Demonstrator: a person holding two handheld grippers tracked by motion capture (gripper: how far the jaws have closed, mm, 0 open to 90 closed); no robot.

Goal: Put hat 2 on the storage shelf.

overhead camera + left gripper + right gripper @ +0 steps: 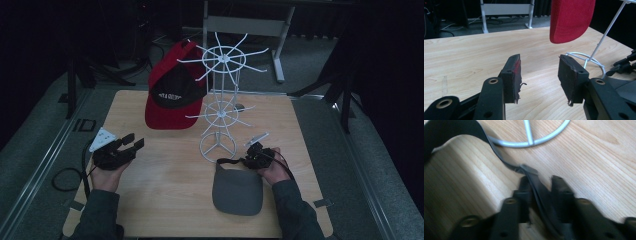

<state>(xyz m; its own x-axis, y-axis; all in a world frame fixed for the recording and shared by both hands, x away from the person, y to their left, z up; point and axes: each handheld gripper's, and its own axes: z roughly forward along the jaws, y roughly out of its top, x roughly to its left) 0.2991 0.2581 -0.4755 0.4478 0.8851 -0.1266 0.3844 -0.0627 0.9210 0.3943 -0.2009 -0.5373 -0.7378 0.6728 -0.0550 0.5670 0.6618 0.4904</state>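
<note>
My right gripper [540,186]: jaws closed on the strap [534,182] of the grey visor [237,192] | visor lay flat on the table [165,200], just before the white rack's [220,107] base | my left gripper [540,75]: jaws apart, holding nothing, above bare wood.

A dim room: grey floor [45,130], black curtains, grey desk frame [250,25] behind.

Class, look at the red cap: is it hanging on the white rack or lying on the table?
Hanging: the red cap sits on the white rack, brim clear of the table.
</note>
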